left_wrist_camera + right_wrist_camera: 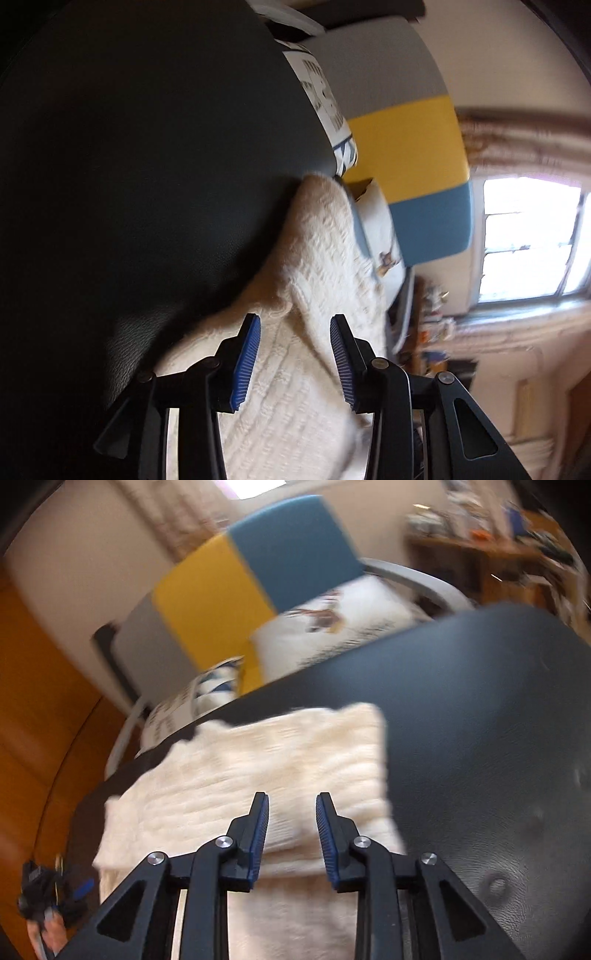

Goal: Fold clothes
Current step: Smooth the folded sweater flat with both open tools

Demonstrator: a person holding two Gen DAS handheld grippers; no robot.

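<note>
Cream knit sweater (258, 768) lies folded on the black table (480, 709), no readable label, both tools spread.

Cream knit garment (258, 768), woolly and ribbed; dark table (480, 709), grained leatherette.

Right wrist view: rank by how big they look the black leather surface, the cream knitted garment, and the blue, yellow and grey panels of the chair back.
1. Black leather surface
2. Cream knitted garment, though it lies nearest the camera
3. Blue panel and yellow panel: alike
4. Grey panel
</note>
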